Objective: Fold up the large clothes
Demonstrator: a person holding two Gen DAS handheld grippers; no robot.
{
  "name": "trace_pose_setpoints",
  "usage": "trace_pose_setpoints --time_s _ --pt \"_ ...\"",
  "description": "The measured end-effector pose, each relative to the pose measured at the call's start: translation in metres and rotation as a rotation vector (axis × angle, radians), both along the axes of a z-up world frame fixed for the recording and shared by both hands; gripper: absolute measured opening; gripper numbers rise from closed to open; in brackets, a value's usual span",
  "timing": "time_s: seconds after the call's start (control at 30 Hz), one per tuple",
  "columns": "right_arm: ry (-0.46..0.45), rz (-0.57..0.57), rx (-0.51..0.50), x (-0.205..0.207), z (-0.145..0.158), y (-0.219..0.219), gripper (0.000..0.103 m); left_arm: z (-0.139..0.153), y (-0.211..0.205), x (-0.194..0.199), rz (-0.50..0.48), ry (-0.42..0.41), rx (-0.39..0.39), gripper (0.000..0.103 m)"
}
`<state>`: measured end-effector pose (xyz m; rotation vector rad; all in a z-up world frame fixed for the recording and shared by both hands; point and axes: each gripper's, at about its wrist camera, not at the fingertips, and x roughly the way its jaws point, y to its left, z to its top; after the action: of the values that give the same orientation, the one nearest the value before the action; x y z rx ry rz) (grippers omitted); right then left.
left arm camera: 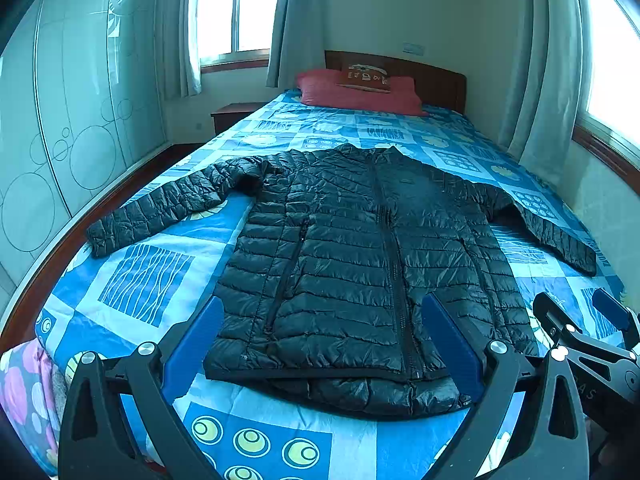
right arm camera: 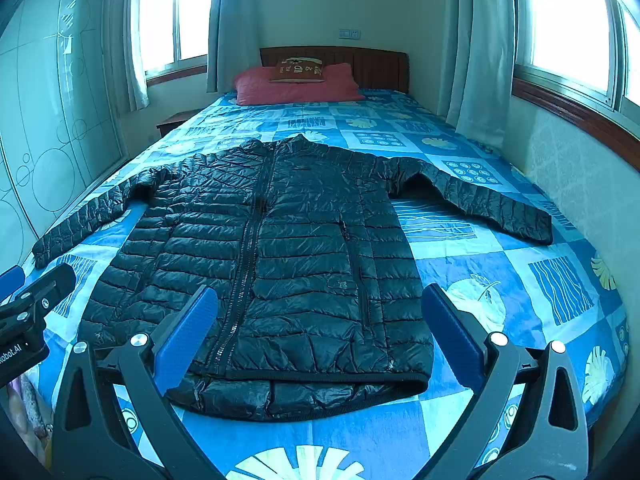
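your left gripper (left arm camera: pixel 322 340) hangs above the hem end of the black puffer jacket (left arm camera: pixel 360 264), its blue pads (left arm camera: pixel 192 344) spread wide with nothing between them. your right gripper (right arm camera: pixel 320 332) is just as wide apart and grasps nothing; it too sits over the hem end of the jacket, tilted down toward it. in the left wrist view the right gripper shows at the jacket's right side, beyond the hem corner, and in the right wrist view the left gripper (right arm camera: pixel 24 292) shows off the jacket's left side, near the cuff of the left sleeve (right arm camera: pixel 76 228).

the jacket lies flat, front up and zipped, on the blue patterned bedspread (left arm camera: pixel 148 280). both sleeves run out and slightly down from the shoulders, the right sleeve (right arm camera: pixel 492 204) reaching toward the wall side. its collar points at the red pillow (right arm camera: pixel 296 84), which lies well beyond the jacket against the wooden headboard (right arm camera: pixel 380 64) (a small brown cushion (right arm camera: pixel 298 68) rests on that pillow). at the hem, a lower layer of the jacket sticks out past the upper one.
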<state>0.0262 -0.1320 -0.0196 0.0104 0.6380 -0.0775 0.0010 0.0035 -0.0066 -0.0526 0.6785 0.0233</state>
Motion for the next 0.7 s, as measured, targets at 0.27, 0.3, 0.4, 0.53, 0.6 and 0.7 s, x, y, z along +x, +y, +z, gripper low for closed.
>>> trace_pose_setpoints --time_s 0.27,0.3,0.4,0.53,0.6,0.7 --pt "0.0 0.0 -0.002 0.003 0.0007 0.0029 0.101 -0.0005 0.0004 -0.0003 0.0 0.0 0.0 0.098" --pt "0.0 0.001 -0.001 0.0027 0.0007 0.002 0.101 -0.0005 0.0008 -0.0002 0.0 0.0 0.0 0.098" --pt "-0.001 0.002 -0.001 0.0017 0.0021 0.0024 0.101 -0.0013 0.0016 -0.0009 0.0 0.001 -0.001 0.098" --pt "0.0 0.001 0.0 0.0019 0.0018 0.0017 0.101 -0.0039 0.0008 -0.0025 0.002 0.005 -0.004 0.098" --pt "0.001 0.001 -0.001 0.0019 0.0016 0.0023 0.101 -0.0042 0.0004 -0.0022 0.002 0.008 -0.006 0.098" --pt "0.0 0.001 -0.002 0.0018 0.0013 0.0014 0.101 -0.0045 0.0005 -0.0021 0.004 0.01 -0.008 0.098"
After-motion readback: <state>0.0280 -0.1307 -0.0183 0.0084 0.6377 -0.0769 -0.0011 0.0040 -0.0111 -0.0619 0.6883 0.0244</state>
